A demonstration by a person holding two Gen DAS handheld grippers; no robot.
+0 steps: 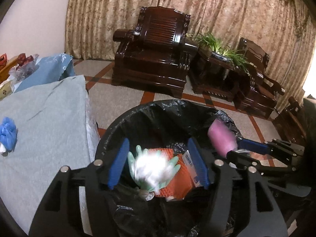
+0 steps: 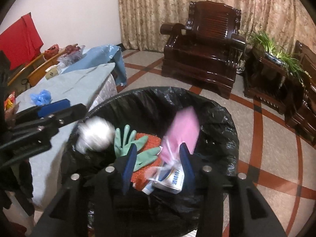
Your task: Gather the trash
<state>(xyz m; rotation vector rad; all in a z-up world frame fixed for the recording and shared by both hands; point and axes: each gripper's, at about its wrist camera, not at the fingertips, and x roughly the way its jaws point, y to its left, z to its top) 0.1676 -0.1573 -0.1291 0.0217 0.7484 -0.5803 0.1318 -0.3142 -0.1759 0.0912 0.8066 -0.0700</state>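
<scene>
Dim indoor light, bright glare at far right edge. Strong fisheye bending, dark corners. White wad [image 1: 149, 166] and pink bag [image 2: 182, 127] motion-blurred.

A: The bin liner [image 2: 221, 118] looks like thin black plastic, crinkled and faintly shiny. The green gloves [image 2: 126, 140]?

B: Smooth rubber, matt. The orange sheet [image 1: 177, 185] under them is bumpy, like netted foam.

A: The armchair [image 1: 156, 59] is dark wood, glossy with lacquer.

B: The tabletop [image 1: 49, 122] wears matt grey-blue cloth; the curtain [image 2: 167, 9] is heavy, textured fabric.
</scene>
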